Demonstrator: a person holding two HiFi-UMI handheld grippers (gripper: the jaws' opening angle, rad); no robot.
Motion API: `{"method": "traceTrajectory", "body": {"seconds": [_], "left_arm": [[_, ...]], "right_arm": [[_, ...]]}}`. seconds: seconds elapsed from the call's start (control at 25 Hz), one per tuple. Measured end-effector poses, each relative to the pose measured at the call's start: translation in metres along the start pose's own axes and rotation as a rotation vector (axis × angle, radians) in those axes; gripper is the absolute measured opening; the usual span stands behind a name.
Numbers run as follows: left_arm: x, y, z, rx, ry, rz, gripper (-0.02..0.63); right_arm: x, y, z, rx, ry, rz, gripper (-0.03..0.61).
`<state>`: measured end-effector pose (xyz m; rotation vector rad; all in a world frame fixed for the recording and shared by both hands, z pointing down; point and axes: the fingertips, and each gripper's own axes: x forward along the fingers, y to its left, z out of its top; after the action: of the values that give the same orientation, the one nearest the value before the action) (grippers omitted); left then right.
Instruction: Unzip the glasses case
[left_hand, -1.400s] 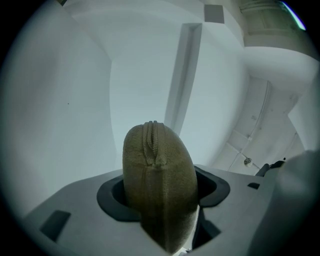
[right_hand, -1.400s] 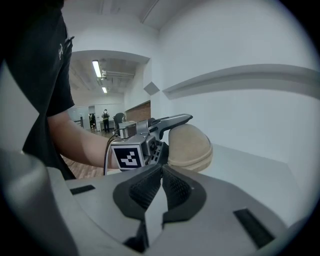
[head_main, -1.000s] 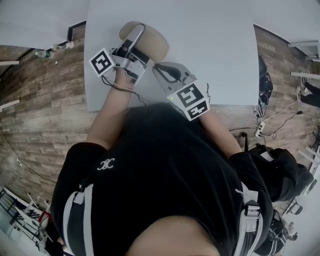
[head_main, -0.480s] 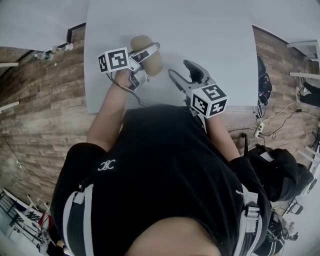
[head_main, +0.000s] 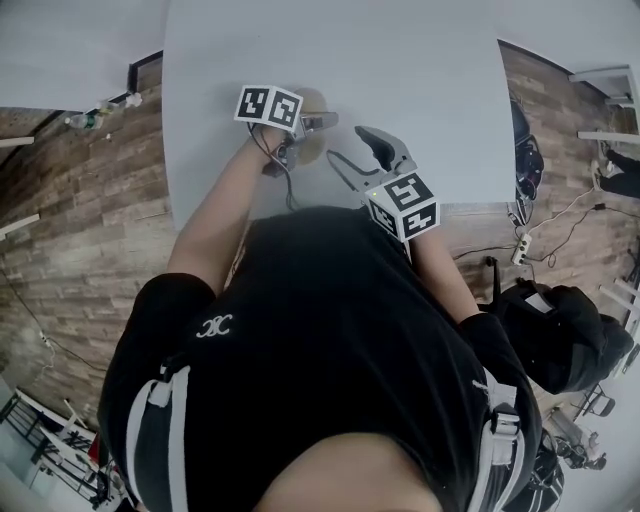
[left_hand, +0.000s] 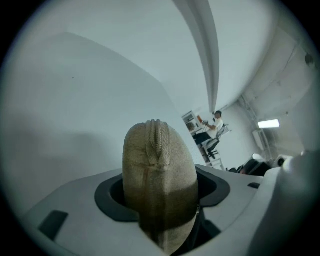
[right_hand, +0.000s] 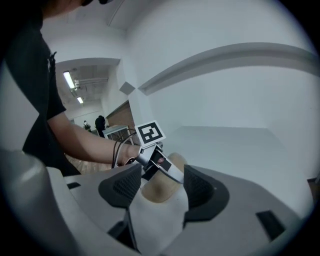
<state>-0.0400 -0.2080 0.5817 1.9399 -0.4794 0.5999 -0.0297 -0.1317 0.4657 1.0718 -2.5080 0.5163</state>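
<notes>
The beige fabric glasses case (head_main: 314, 146) lies low over the white table (head_main: 430, 90), close to its near edge. My left gripper (head_main: 310, 135) is shut on it. In the left gripper view the case (left_hand: 157, 165) fills the gap between the dark pads, and its zipper seam (left_hand: 158, 142) runs over the rounded end. My right gripper (head_main: 356, 156) sits just to the right of the case. Its jaws have just been opening and now stand wide with nothing gripped. In the right gripper view the case (right_hand: 159, 186) shows beyond the open pads (right_hand: 200, 187), under the left gripper's marker cube (right_hand: 150, 134).
The table's near edge (head_main: 470, 208) runs right in front of my body. Wood-plank floor (head_main: 80, 230) lies on both sides. A dark bag (head_main: 560, 340) and a power strip (head_main: 520, 246) with cables sit on the floor at the right.
My left gripper turned and came down toward the table with the case. My right gripper opened, drew away from the case to the right, then held still.
</notes>
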Motion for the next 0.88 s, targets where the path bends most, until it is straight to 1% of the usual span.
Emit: {"method": "traceTrajectory", "body": {"seconds": [0.08,0.12,0.24,0.36,0.52,0.68,0.8,0.88], "left_arm": [[0.006,0.006,-0.004,0.112,0.06,0.072,0.292],[0.008,0.009,-0.007,0.155,0.087,0.1,0.292],[0.013,0.02,-0.01,0.229,0.131,0.174,0.291],[0.012,0.037,-0.004,0.29,0.118,0.281,0.293],[-0.007,0.062,0.012,0.335,0.069,0.428,0.302],[-0.033,0.078,0.025,0.331,0.013,0.509,0.309],[-0.056,0.088,0.027,0.346,-0.02,0.58,0.316],[-0.072,0.093,0.028,0.35,-0.056,0.624,0.316]], "right_arm": [[0.0,0.004,-0.003,-0.064,0.023,-0.012,0.261],[0.0,0.004,-0.003,-0.084,0.029,-0.021,0.262],[-0.004,-0.007,-0.005,-0.081,0.028,-0.042,0.261],[-0.009,-0.02,-0.007,-0.046,0.021,-0.061,0.261],[-0.008,-0.027,-0.005,-0.021,0.012,-0.071,0.261],[-0.004,-0.027,-0.002,-0.01,0.004,-0.064,0.261],[-0.003,-0.025,-0.001,-0.016,0.004,-0.053,0.261],[-0.004,-0.025,-0.002,-0.019,0.006,-0.044,0.261]]}}
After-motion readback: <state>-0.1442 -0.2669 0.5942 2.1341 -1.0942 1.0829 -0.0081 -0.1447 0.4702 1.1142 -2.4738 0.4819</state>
